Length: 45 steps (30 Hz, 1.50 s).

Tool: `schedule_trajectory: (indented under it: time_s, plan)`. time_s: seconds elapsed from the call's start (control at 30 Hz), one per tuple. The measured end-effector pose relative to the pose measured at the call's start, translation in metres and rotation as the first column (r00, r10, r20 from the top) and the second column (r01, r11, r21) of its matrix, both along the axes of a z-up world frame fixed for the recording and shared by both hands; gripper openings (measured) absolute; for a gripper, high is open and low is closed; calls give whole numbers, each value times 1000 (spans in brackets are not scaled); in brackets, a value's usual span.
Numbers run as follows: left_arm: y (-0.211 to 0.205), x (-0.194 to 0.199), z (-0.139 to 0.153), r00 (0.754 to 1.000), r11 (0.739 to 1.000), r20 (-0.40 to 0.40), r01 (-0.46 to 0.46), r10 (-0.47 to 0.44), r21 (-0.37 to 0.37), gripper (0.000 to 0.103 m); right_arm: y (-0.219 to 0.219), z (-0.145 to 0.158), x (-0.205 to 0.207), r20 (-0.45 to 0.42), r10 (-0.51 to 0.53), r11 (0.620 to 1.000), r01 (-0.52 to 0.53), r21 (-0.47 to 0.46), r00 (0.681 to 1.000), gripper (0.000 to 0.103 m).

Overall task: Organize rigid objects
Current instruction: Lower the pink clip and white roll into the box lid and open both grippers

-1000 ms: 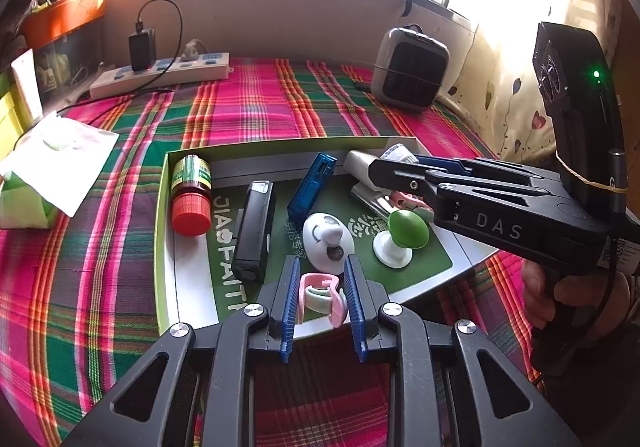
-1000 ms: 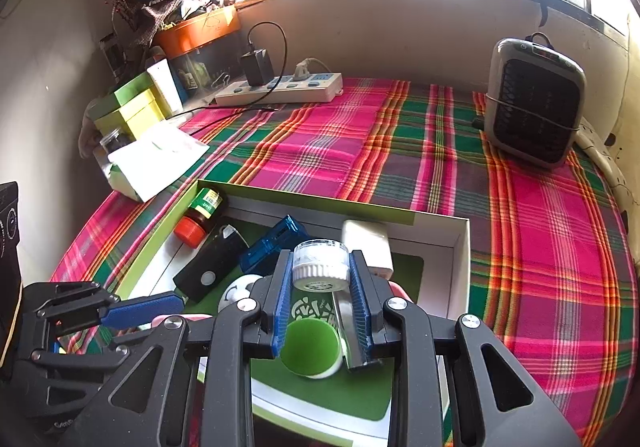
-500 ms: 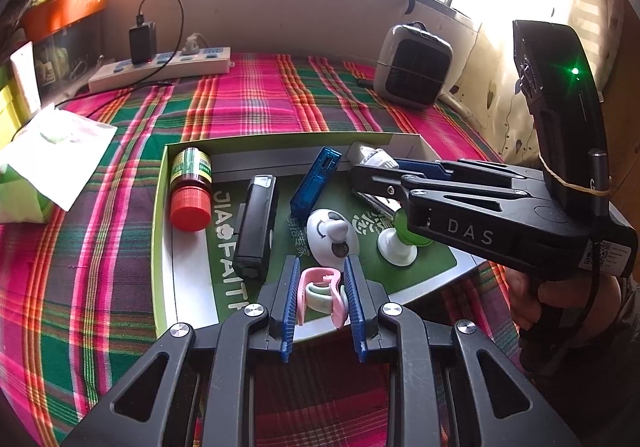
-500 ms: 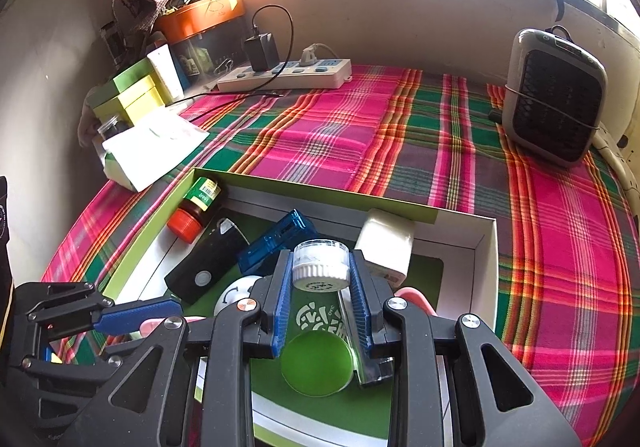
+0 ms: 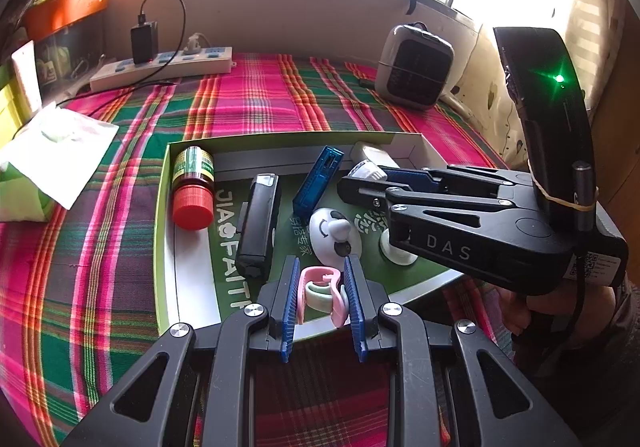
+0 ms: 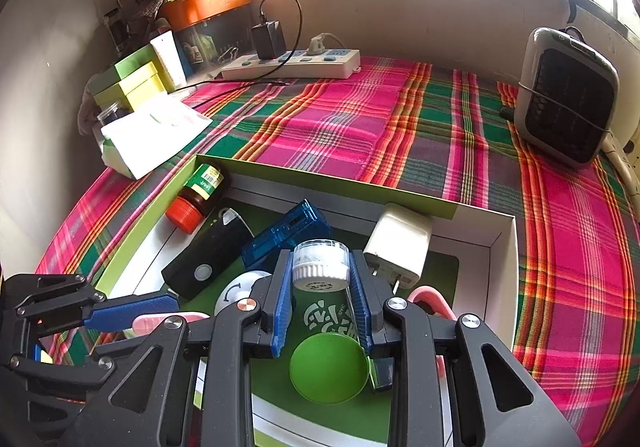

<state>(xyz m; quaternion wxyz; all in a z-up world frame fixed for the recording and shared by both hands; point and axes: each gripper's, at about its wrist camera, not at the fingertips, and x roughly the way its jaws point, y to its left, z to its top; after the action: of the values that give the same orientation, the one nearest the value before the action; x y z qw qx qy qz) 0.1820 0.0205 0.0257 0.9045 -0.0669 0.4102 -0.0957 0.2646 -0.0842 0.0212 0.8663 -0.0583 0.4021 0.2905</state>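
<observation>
A shallow box (image 6: 500, 243) with green walls and a green printed floor lies on the plaid worktop (image 6: 340, 119), under both tools. Ahead of the left tool (image 5: 320, 297) in it lie a black case (image 5: 258, 223), a clear blue case (image 5: 318, 179) and a red-capped brown bottle (image 5: 192, 183). The right tool (image 6: 320, 301) clamps a small clear jar with a ribbed white cap (image 6: 320, 263); the left tool grips a pink clip (image 5: 320, 293) over the box's near edge.

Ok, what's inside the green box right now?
In the green box: a red-capped bottle, a black device, a blue case, a white charger, a white round toy and a green-topped knob. The claws cover parts of the floor.
</observation>
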Motion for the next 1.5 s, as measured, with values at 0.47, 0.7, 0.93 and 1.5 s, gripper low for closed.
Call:
schedule_trajectory:
  time_s: [0.47, 0.7, 0.93, 1.5]
  plan:
    - [1, 1, -1, 1000, 1000, -6, 0, 0, -8, 22, 1, -4, 0, -2, -5, 1000, 5, -3, 1000, 29]
    - [1, 1, -2, 1000, 1000, -8, 0, 0, -10, 22, 1, -4, 1, 0, -2, 1000, 2, -3, 1000, 29]
    - [1, 2, -2, 1000, 1000, -9, -2, 2, -8, 23, 1, -4, -1, -2, 2, 1000, -2, 1, 1000, 29]
    - [3, 1, -3, 1000, 1000, -6, -8, 8, -9, 33, -1, -2, -3, 8, -6, 1000, 6, 6, 1000, 34]
